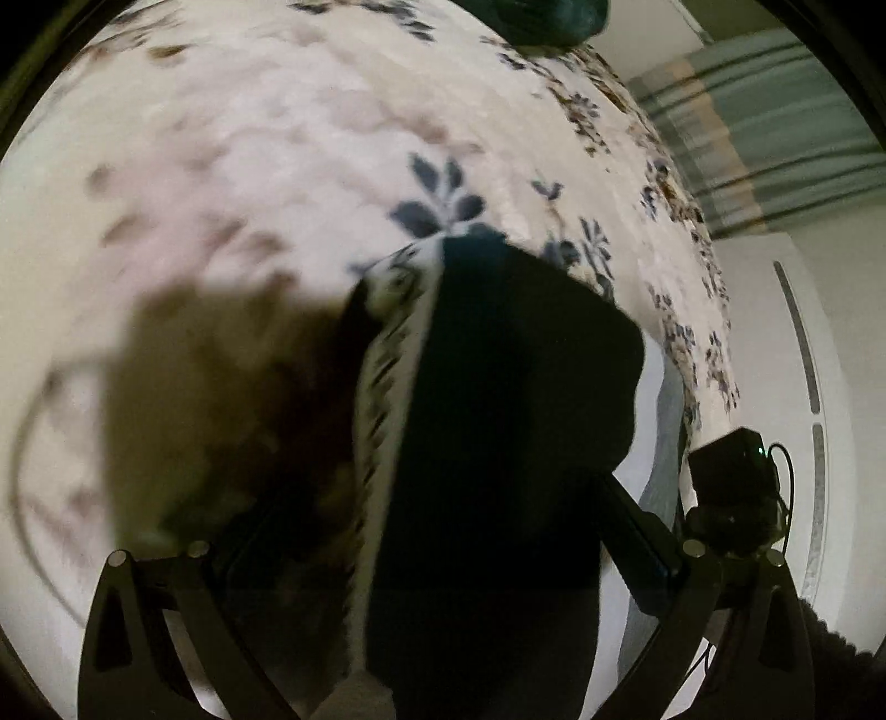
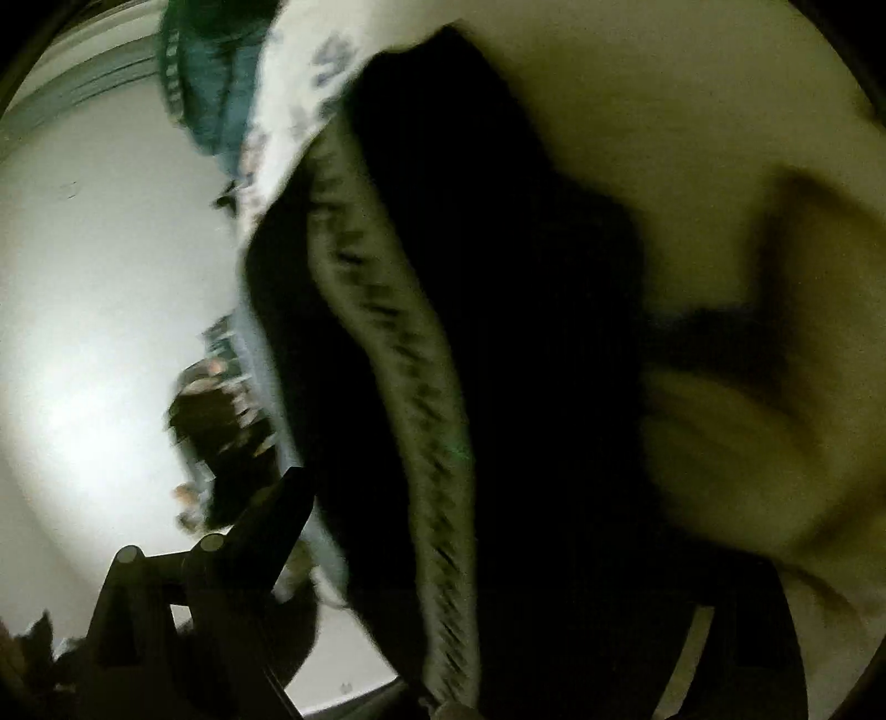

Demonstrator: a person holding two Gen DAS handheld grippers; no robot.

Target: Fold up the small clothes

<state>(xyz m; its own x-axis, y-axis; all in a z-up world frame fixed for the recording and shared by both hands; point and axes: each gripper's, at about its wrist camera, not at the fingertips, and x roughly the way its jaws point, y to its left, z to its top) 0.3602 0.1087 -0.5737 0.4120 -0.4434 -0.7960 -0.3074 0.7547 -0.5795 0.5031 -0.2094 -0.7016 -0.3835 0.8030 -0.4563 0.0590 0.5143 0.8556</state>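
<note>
A small black garment (image 1: 498, 443) with a white patterned waistband (image 1: 387, 387) hangs from my left gripper (image 1: 443, 554), lifted above the floral bedspread (image 1: 277, 166). The cloth runs down between the left fingers (image 1: 637, 531) and hides the tips. In the right wrist view the same black garment (image 2: 526, 387) and its waistband (image 2: 398, 343) fill the middle, draped over my right gripper (image 2: 470, 637). Only the right gripper's left finger (image 2: 277, 515) shows; the other is under the cloth. Both views are blurred.
A dark green bundle of cloth (image 1: 531, 22) lies at the far edge of the bed. The bed's right edge (image 1: 714, 354) drops to a white wall and a striped curtain (image 1: 775, 122). The other gripper's black body (image 1: 736, 476) is close at the right.
</note>
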